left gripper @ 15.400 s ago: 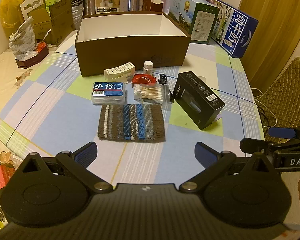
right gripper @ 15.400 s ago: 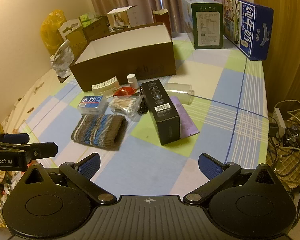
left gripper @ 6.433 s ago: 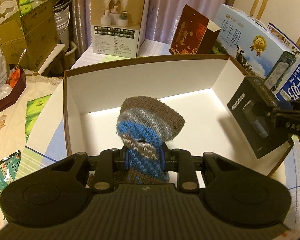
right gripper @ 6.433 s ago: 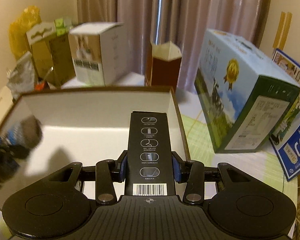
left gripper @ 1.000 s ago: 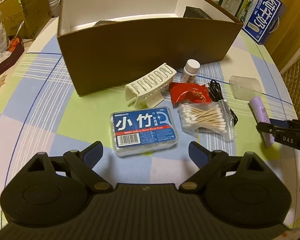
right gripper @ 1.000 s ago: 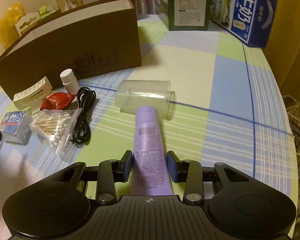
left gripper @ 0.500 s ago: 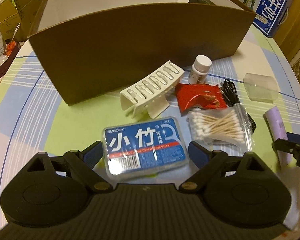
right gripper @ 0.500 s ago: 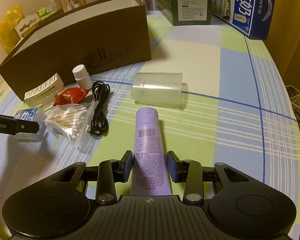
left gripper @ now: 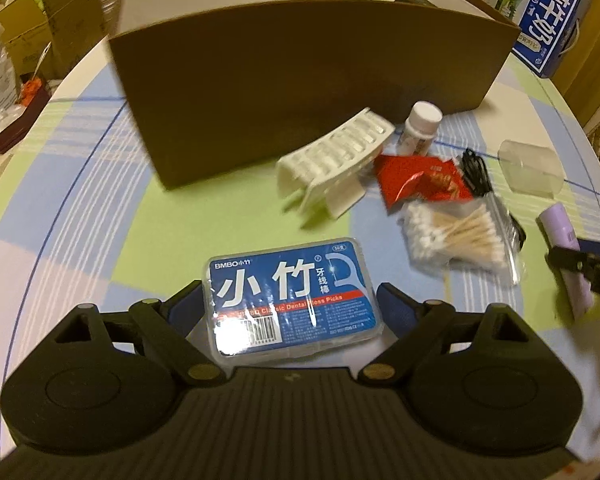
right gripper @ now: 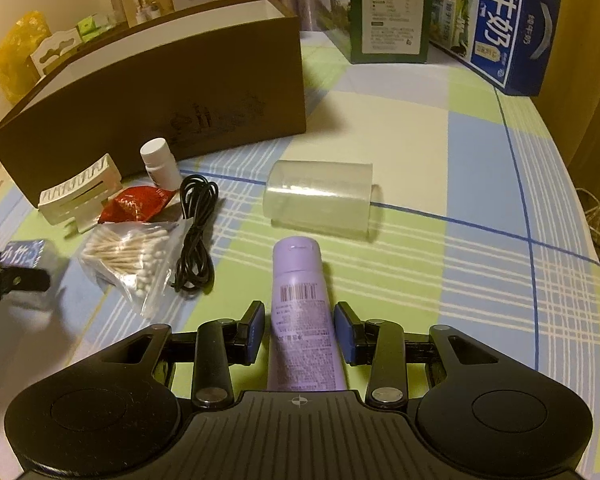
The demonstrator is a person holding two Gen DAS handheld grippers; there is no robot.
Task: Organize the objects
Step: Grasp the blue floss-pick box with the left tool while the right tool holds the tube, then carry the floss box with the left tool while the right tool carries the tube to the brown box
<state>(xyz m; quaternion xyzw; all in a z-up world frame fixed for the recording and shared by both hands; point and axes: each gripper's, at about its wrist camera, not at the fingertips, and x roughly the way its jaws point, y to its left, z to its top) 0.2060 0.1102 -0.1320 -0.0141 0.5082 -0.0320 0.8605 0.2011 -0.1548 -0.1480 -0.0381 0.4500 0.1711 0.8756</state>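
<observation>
Left wrist view: left tongs (left gripper: 289, 306) are straddling the floss box (left gripper: 289, 296), jaws wide, not gripping; right tongs (right gripper: 300, 330) are closing around the purple tube (right gripper: 302, 312), apparently not yet clamped; most items are lying outside the brown box (left gripper: 300, 76), so sorting is appearing barely begun.

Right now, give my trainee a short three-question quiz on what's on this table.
1. True or false: the clear cup stands upright.
2. What lies between the fingers of the right tongs? A: red packet. B: purple tube. C: black cable.
3. Fill in: the left tongs straddle a blue box of dental ____ picks.

Key: 1 false, it lies on its side. 2 B. 3 floss.
</observation>
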